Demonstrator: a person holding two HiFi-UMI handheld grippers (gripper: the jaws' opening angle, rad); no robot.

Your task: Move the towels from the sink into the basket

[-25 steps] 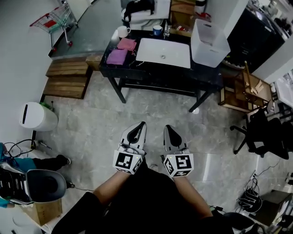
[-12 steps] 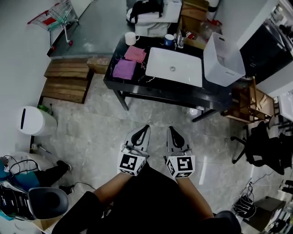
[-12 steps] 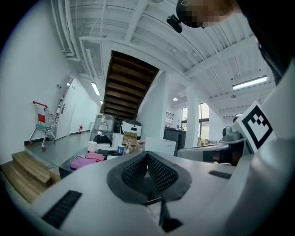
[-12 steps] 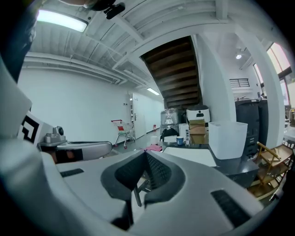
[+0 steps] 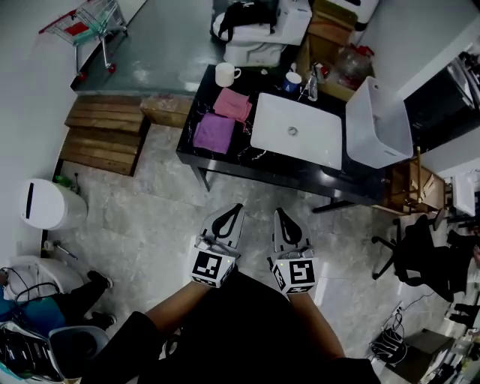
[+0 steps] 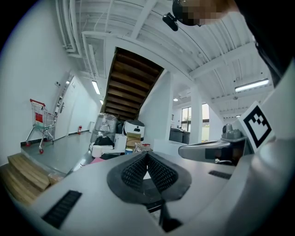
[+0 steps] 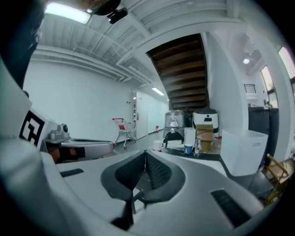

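Left gripper [image 5: 235,210]: clenched, the two jaws meet at the tip and hold nothing. It is in front of the person's body, above the floor, well apart from the table.
Right gripper [image 5: 279,213]: also clenched, jaws together and empty, just beside the other gripper on its right.
Purple towel [image 5: 214,133]: lies flat on the black table [image 5: 315,176], left of the sink, not in it.
Pink towel [image 5: 232,103]: lies on the same table, a little crumpled, just on the far side of the purple one and also left of the sink.
Sink [image 5: 296,135]: white and rectangular, set in the table top, with the drain showing in the middle.
Basket [image 5: 379,124]: white, stands on the right end of the table, just beside the sink.
Cups: a white mug [image 5: 225,73] stands at the far left corner of the table, and a blue cup [image 5: 292,80] at the far side of the sink.
Around the table: wooden pallets [image 5: 101,135] on the left, a shopping cart [image 5: 90,22] far left, a black office chair [image 5: 420,255] on the right.
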